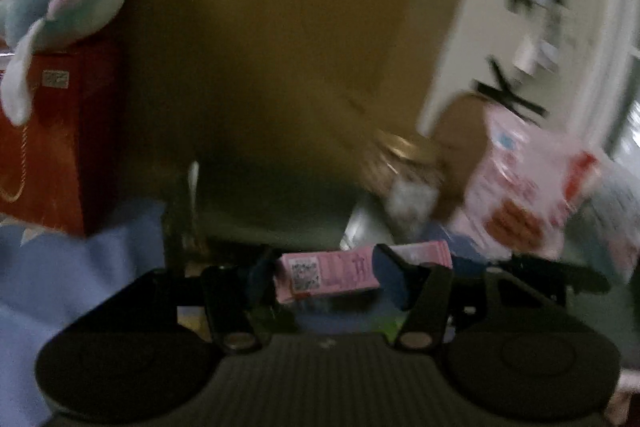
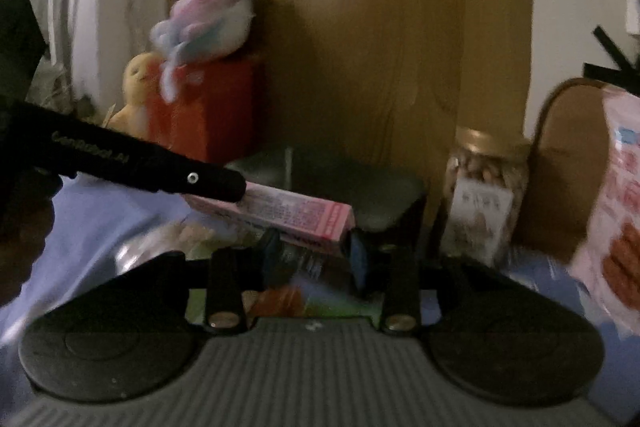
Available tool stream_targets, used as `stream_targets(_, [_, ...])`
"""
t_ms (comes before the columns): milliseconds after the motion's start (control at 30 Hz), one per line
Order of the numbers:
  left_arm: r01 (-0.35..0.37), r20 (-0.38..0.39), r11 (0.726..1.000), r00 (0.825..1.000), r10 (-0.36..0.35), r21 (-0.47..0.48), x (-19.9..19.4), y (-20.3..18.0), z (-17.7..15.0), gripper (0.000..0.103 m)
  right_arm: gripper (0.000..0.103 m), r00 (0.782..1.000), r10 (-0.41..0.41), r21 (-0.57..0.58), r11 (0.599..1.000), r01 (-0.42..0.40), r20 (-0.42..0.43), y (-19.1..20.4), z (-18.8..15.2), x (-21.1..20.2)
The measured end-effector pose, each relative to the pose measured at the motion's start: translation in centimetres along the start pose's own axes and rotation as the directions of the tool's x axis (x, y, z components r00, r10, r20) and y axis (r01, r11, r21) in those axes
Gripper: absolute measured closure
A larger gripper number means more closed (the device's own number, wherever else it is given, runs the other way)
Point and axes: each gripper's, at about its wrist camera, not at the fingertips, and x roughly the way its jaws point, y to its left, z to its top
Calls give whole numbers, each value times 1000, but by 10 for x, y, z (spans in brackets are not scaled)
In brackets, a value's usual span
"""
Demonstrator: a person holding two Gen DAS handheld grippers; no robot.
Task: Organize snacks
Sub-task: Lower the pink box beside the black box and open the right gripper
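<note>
Low in both frames, my left gripper (image 1: 324, 277) and right gripper (image 2: 312, 247) each pinch one end of the pink carton (image 1: 332, 273), held between them. It looks light and stiff but crushable, so I judge the ends the best hold. Beyond, center, sits a dark bin (image 2: 340, 183); right, a nut jar (image 2: 484, 195) and pink snack bag (image 1: 520, 187) crowd the way.

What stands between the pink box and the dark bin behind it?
Nothing visible. The box is held at its ends by the left claw and the right claw, and the bin lies right behind it. The jar stands to the side.
</note>
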Motion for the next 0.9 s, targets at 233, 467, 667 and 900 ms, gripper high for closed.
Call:
stream_targets(233, [-88, -22, 996, 996, 88, -9, 70, 17, 22, 46, 58, 998, -56, 20, 998, 57, -41, -21, 11, 76])
stream_targets(467, [-43, 76, 999, 996, 43, -5, 15, 11, -12, 41, 57, 998, -57, 113, 992, 54, 21, -23, 2, 23])
stream_targets(667, [-26, 159, 998, 987, 17, 54, -77, 1, -77, 37, 54, 998, 62, 111, 992, -62, 1, 22, -36, -44])
stream_targets(900, [-166, 200, 980, 969, 142, 110, -127, 2, -153, 32, 54, 999, 33, 298, 954, -25, -22, 44, -70, -71])
